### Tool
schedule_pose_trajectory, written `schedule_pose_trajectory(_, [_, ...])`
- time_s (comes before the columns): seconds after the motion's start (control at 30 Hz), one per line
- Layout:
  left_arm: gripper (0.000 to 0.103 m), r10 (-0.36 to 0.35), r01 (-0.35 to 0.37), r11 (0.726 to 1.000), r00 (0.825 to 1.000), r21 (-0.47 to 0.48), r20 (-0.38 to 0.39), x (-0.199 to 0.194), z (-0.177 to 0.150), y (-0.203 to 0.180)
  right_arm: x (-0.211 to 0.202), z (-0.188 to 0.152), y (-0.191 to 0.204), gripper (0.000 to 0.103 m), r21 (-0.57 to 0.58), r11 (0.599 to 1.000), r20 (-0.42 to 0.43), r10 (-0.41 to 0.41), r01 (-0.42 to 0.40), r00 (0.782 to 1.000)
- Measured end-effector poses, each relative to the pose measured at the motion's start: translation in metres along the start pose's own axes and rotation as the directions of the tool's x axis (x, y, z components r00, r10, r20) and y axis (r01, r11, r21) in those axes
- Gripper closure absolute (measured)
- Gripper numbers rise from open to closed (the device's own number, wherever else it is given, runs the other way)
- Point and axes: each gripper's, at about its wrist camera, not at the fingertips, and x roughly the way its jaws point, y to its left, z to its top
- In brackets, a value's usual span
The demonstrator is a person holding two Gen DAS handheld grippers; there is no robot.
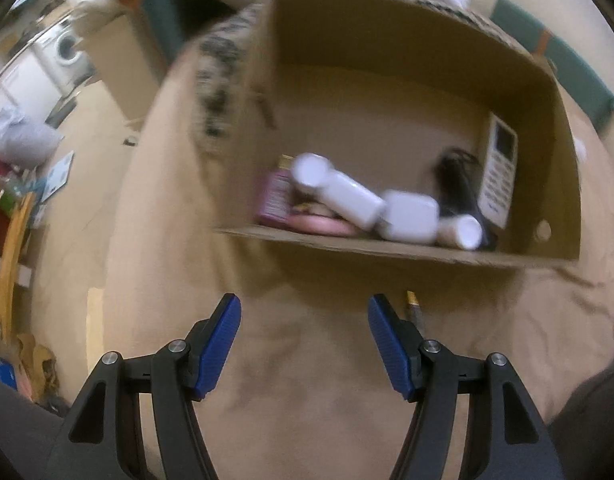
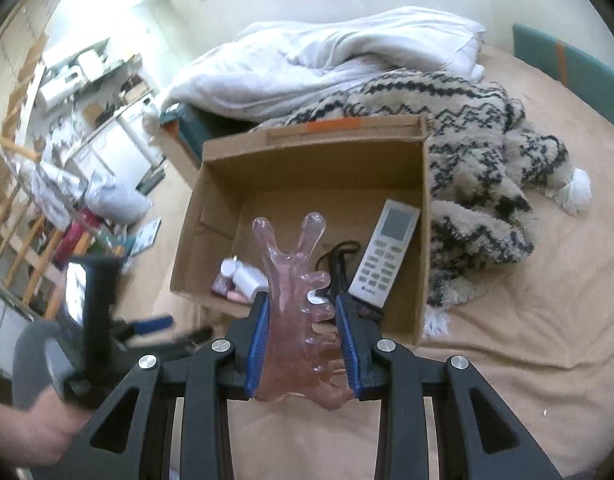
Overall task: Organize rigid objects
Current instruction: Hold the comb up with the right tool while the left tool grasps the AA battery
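Note:
An open cardboard box (image 2: 211,216) stands on a beige bedsheet; it also shows in the left wrist view (image 1: 387,248). Inside lie a white remote (image 2: 387,256), a black corded item (image 2: 337,260), white bottles (image 1: 347,196), a white cube (image 1: 409,216) and a pink packet (image 1: 273,196). My right gripper (image 2: 303,308) is shut on a clear pink massage comb (image 2: 295,300), held above the box's near edge. My left gripper (image 1: 303,312) is open and empty, in front of the box. A small battery (image 1: 413,306) lies on the sheet by its right finger.
A patterned fleece blanket (image 2: 487,152) lies right of the box and a white duvet (image 2: 327,60) behind it. Teal headboard panels (image 2: 579,76) stand at the far right. Cluttered shelves and floor (image 2: 67,160) lie left of the bed.

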Motion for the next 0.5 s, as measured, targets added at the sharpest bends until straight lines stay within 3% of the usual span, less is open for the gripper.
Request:
schedule_pose_trajectory(0.23, [0.040,-0.032,0.037,0.998,0.994,0.051,-0.102,0.032,0.006,-0.060,-0.015,0.008,-0.017,0.069,0.065,0.998,0.050,0.007,-0.010,0.999])
schedule_pose_trajectory(0.5, [0.040,0.038,-0.037,0.999,0.974,0.008,-0.225,0.078,0.014,-0.082,-0.014,0.009,-0.018,0.069,0.071,0.997,0.054,0.027,-0.031,0.998])
